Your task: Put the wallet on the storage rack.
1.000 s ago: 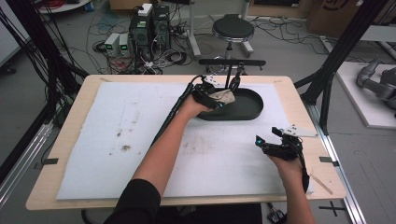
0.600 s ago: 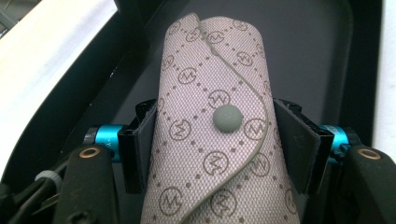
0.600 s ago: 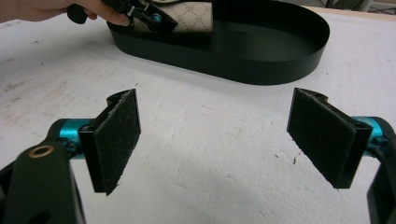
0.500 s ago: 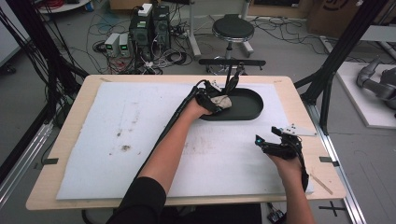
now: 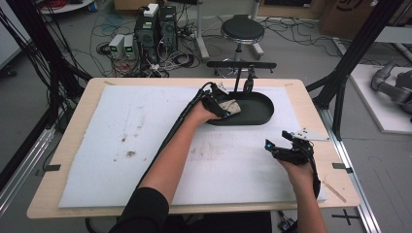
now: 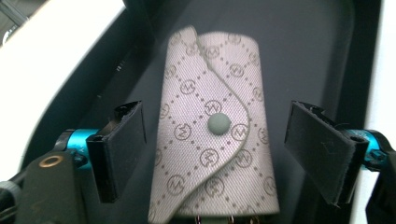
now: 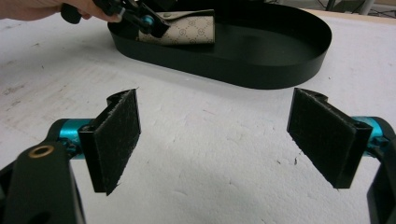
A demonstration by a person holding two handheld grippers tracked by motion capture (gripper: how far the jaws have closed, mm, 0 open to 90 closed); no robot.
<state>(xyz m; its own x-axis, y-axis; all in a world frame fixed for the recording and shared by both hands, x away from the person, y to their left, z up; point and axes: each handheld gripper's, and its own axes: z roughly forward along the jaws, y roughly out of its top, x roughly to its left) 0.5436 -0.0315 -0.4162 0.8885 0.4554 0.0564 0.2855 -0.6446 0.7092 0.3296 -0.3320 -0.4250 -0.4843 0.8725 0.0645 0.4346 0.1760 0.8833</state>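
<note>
The left gripper [image 6: 215,154] fingers stand open around the soft, light key pouch [image 6: 212,135]; grip its sides. The right gripper [image 7: 224,142] is open too.

Wooden table [image 5: 73,196] under a stained white foam sheet [image 5: 121,145], black oval tray [image 5: 260,112] on it.

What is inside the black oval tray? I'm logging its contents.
A beige monogram key pouch lies in the black tray, between the open left claw's jaws. The rest of the tray floor looks bare. What is under the pouch is hidden.
</note>
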